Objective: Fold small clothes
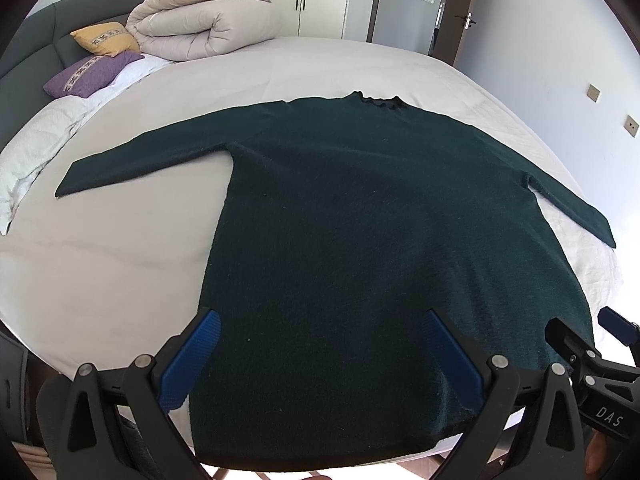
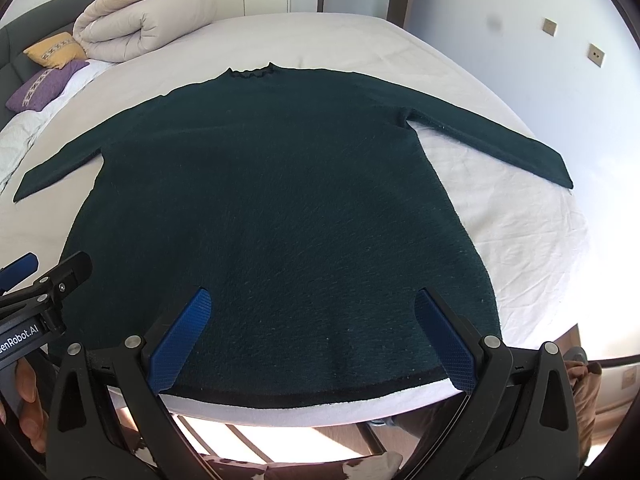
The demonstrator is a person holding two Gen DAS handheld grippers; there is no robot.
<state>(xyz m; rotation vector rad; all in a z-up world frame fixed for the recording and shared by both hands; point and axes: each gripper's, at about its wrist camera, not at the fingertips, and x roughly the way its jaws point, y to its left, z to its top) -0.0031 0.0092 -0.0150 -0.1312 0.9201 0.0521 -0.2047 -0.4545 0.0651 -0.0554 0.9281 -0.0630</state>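
Observation:
A dark green long-sleeved sweater (image 1: 360, 208) lies flat on the bed, collar far, hem near, both sleeves spread out; it also shows in the right wrist view (image 2: 272, 184). My left gripper (image 1: 320, 320) is open over the hem's left part, blue pads wide apart and empty. My right gripper (image 2: 312, 300) is open over the hem's right part, empty. The right gripper also shows at the left wrist view's right edge (image 1: 588, 332), and the left gripper at the right wrist view's left edge (image 2: 48, 268).
The bed has a white sheet (image 1: 100, 264). A rolled beige duvet (image 1: 200, 20), a yellow pillow (image 1: 106, 38) and a purple pillow (image 1: 88, 74) lie at the far left by the grey headboard. A wall with switches (image 2: 596, 54) stands right. The bed's near edge (image 2: 320, 412) is just below the hem.

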